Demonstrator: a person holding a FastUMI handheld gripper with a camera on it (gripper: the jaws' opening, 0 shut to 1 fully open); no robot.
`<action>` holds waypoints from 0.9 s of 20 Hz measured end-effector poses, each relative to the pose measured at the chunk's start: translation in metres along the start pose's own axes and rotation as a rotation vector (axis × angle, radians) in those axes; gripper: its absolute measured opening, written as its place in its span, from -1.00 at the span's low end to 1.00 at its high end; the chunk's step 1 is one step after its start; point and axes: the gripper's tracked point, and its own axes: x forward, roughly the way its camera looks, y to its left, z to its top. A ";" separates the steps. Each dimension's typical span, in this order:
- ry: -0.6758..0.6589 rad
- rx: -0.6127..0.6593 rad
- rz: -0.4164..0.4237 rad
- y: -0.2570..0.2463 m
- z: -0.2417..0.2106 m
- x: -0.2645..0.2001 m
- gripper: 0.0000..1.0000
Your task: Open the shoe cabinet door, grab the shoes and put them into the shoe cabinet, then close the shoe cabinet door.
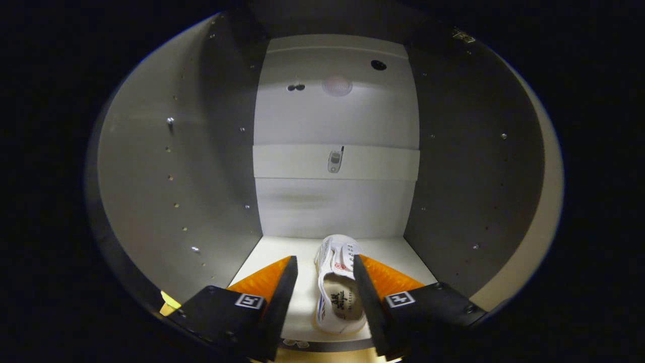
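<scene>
White shoe (336,282), one, inside cabinet (171,166), between spread fingers (274,287)

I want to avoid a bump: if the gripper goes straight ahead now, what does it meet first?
Probably the white shoe lying between the open fingers of the gripper; beyond it stands the cabinet's back wall. Depth is unclear.

Pale shelf (262,257) at the bottom of the cabinet, walls rising on both sides and at the back. One white shoe (338,282) lies flat on it, toe toward the back wall, heel at the shelf's front edge, a bit right of the middle.
</scene>
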 end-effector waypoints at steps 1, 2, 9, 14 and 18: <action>-0.013 0.002 0.001 0.002 0.006 -0.017 0.72; -0.030 0.004 0.004 0.004 0.010 -0.029 1.00; -0.132 0.036 -0.007 0.017 0.029 -0.179 0.98; -0.174 0.088 -0.005 0.017 0.038 -0.283 0.97; -0.197 0.110 0.017 0.013 0.044 -0.350 0.97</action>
